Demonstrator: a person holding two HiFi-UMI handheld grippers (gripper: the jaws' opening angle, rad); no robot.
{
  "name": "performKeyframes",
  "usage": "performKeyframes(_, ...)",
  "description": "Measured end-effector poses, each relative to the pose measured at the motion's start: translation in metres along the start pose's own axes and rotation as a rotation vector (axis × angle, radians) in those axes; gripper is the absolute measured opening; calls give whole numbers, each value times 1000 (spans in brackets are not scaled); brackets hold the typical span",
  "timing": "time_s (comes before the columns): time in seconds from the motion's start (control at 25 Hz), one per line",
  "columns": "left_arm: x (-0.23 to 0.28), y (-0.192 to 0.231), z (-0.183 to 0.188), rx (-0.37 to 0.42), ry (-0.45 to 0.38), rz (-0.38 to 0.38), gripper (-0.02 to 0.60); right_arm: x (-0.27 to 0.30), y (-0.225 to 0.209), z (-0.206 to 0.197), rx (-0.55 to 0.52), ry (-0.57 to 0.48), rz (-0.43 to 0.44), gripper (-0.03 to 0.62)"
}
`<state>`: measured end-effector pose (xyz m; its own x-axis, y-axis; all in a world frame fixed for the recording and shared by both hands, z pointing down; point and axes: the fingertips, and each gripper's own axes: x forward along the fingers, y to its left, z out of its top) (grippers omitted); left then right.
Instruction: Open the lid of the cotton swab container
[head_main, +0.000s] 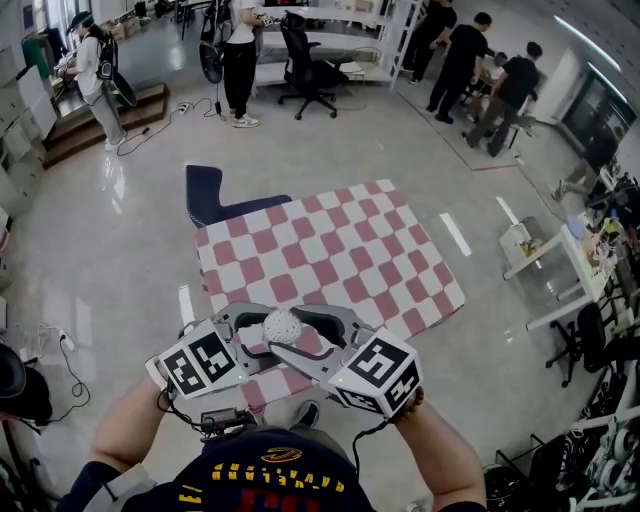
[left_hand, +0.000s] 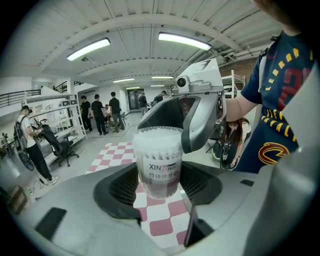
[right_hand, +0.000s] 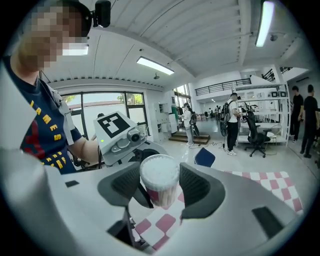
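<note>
And there's the cotton swab container (left_hand: 158, 165), held up in the air between both tools, over the 6 o'clock edge of the pink-and-white checked table (head_main: 330, 250). It's a clear round tub packed with white-tipped swabs, a printed label band across its middle and a pinkish tint toward the base. The lid (left_hand: 157, 134) is a translucent cap, and it's seated on top. Looked at end-on, the top is a disc of white swab tips.

The left gripper (left_hand: 159, 186) has its two dark ribbed pads pinched onto the lower body of the tub, at 3 and 9 o'clock of it. The right gripper (right_hand: 160, 184) comes in from the opposite side, its jaws closed against the lid end. The two marker cubes sit at 4 and 8 o'clock of the tub, close to the holder's chest.

Past the table, a blue chair (head_main: 205, 190) stands at its 10 o'clock corner. Several people stand well off at 12 to 2 o'clock.
</note>
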<state>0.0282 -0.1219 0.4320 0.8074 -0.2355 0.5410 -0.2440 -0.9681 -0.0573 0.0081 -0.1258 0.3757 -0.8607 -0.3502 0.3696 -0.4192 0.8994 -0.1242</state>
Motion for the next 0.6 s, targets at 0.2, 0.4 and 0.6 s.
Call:
performKeyframes(0.2, -1, -2, 3, -35, -44, -31, 259, -2, -2, 2, 129, -13, 39, 247)
performKeyframes(0.4, -1, -1, 1, -28, -46, -26, 259, -1, -5, 1, 194, -5, 60, 247)
performKeyframes(0.6, -1, 1, 2, -35, -56, -33, 259, 0, -6, 2, 193, 20, 70, 245)
